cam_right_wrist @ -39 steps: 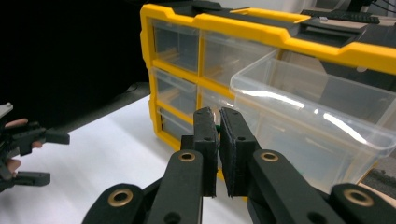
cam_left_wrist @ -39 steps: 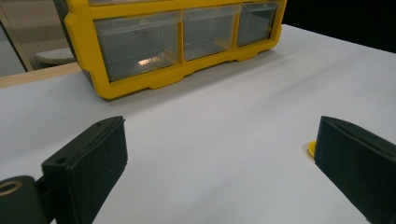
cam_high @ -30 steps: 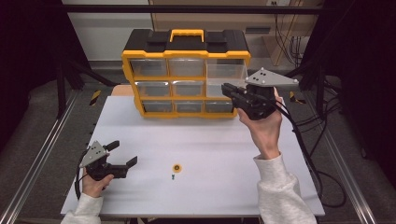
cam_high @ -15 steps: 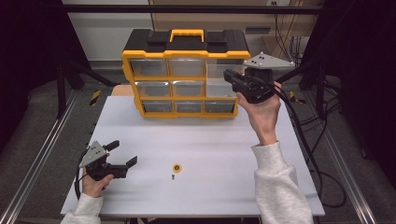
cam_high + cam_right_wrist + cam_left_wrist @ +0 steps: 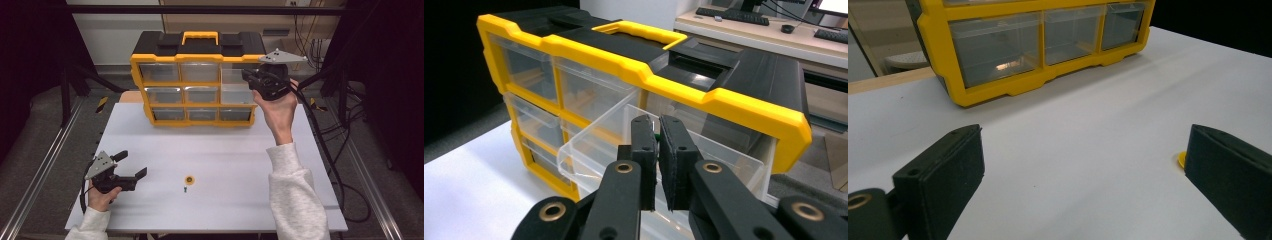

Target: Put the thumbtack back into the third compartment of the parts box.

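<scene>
Desk: What is the step, and how is it done well?

Photographer: Right gripper [image 5: 656,125] hangs over the pulled-out clear drawer [image 5: 594,135] at the far right top of the yellow organizer [image 5: 200,50], jaws clenched on a small green piece [image 5: 655,135] that peeks out between the pads. By my reading the drop comes next. The piece should sit well inside the drawer's walls, low over the floor, before the pads part, or it may bounce out over the rim.

Desk: And the other hand?

Photographer: Left gripper [image 5: 131,164] rests at the near left of the white table [image 5: 250,165], jaws spread wide with nothing between them. A yellow washer [image 5: 189,180] and a green screw [image 5: 185,189] lie near the middle, just beside each other, waiting their turn.

Desk: What differs from a second ago?

Photographer: The right hand has travelled up and away, from the organizer's middle row to its top right corner. The left gripper, the washer and the screw lie where they were
</scene>
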The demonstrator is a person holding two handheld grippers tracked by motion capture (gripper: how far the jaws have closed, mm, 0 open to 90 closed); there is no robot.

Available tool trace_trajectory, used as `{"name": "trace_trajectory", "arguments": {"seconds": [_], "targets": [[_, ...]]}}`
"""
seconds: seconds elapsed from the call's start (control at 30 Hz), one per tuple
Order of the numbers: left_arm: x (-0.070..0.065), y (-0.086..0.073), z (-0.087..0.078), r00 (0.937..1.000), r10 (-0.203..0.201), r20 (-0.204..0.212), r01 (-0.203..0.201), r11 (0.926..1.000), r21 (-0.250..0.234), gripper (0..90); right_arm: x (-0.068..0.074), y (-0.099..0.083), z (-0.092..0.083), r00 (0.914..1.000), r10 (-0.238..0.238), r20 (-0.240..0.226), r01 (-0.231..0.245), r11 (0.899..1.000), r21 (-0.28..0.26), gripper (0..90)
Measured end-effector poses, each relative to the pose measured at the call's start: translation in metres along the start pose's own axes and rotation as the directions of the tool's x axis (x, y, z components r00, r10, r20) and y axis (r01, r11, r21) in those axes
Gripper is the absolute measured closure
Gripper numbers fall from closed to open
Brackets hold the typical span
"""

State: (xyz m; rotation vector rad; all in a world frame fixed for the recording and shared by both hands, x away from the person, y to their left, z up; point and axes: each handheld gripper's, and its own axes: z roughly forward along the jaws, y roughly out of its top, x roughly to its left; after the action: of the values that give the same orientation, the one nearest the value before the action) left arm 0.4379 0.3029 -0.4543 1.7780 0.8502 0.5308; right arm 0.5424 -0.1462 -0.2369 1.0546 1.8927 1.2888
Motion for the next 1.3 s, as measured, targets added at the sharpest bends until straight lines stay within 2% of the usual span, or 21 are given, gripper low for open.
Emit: {"name": "trace_trajectory", "arguments": {"seconds": [0.47, 0.9, 0.97, 1.0, 1.1, 1.17, 1.3], "targets": [[0.000, 0.000, 0.000, 1.0000, -0.002, 0.000, 0.002, 1.0000, -0.002, 2.7, -0.005, -0.005, 0.020, 0.9997, 0.002, 0.023, -0.003, 0.998, 0.058, 85.7], [0.001, 0.000, -0.001, 1.0000, -0.004, 0.001, 0.004, 1.0000, -0.003, 2.8, -0.012, -0.008, 0.029, 0.9977, 0.017, 0.065, -0.025, 0.992, 0.122, 85.0], [0.001, 0.000, -0.001, 1.0000, -0.005, 0.002, 0.005, 1.0000, -0.003, 2.8, -0.013, -0.008, 0.030, 0.9970, 0.012, 0.076, -0.022, 0.991, 0.130, 82.2], [0.001, 0.000, -0.001, 1.0000, -0.005, 0.001, 0.005, 1.0000, -0.003, 2.8, -0.013, -0.008, 0.030, 0.9965, 0.013, 0.083, -0.023, 0.992, 0.125, 78.6], [0.001, 0.000, -0.001, 1.0000, -0.005, 0.002, 0.005, 1.0000, -0.004, 2.8, -0.015, -0.007, 0.027, 0.9961, 0.012, 0.088, -0.022, 0.994, 0.107, 75.7], [0.001, 0.000, -0.001, 1.0000, -0.005, 0.002, 0.005, 1.0000, -0.004, 2.8, -0.015, -0.006, 0.023, 0.9963, 0.021, 0.083, -0.028, 0.996, 0.084, 71.1], [0.001, 0.000, -0.001, 1.0000, -0.005, 0.001, 0.005, 1.0000, -0.005, 2.8, -0.014, -0.004, 0.012, 0.9966, 0.018, 0.080, -0.019, 1.000, 0.020, 55.9]]}}
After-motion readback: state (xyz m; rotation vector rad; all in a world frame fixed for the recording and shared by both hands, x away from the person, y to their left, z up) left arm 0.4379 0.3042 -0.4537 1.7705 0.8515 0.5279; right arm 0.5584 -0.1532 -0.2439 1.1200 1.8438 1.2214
